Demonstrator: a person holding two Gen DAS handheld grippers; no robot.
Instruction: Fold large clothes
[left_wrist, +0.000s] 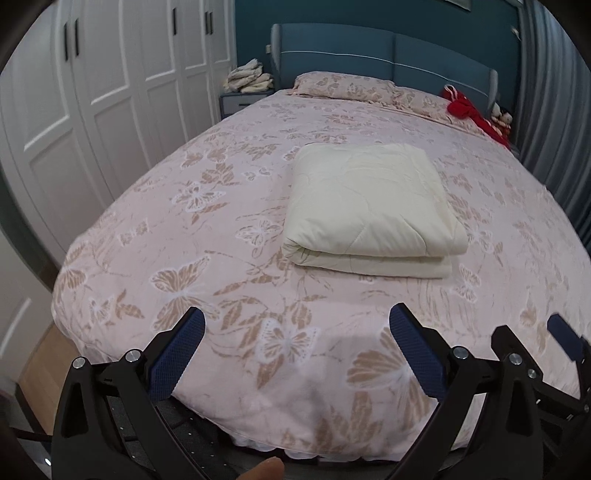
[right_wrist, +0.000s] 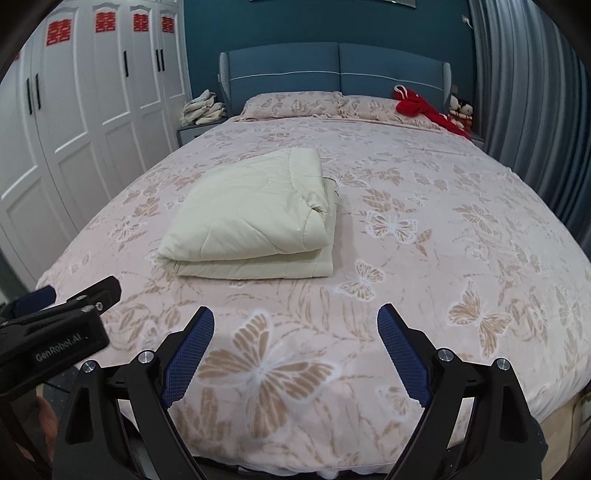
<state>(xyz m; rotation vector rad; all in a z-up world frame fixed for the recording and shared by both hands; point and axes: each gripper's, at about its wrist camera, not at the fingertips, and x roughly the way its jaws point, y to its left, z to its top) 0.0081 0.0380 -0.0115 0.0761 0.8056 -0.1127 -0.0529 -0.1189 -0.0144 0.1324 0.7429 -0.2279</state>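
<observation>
The bed (left_wrist: 207, 206) fills both views, covered by a pink butterfly-print spread. The wardrobe (left_wrist: 92, 92) stands at 9 to 10 o'clock and the blue headboard (left_wrist: 384, 61) at 12 o'clock. Two pillows (right_wrist: 295, 105) lie against the headboard. The quilt (left_wrist: 369, 206) (cream, folded into a flat rectangular stack) rests on the spread near the bed's centre: at 12 to 1 o'clock in the left wrist view, at 11 o'clock in the right wrist view. Nothing touches it. A red garment (right_wrist: 424, 109) lies at 1 o'clock on the right pillow. A pile of pale cloth (right_wrist: 203, 107) sits on the nightstand at 11 o'clock. The left gripper (left_wrist: 297, 330) is at 6 o'clock over the foot of the bed, jaws spread wide, holding nothing. The right gripper (right_wrist: 295, 328) is likewise wide apart and empty, well short of the quilt.
</observation>
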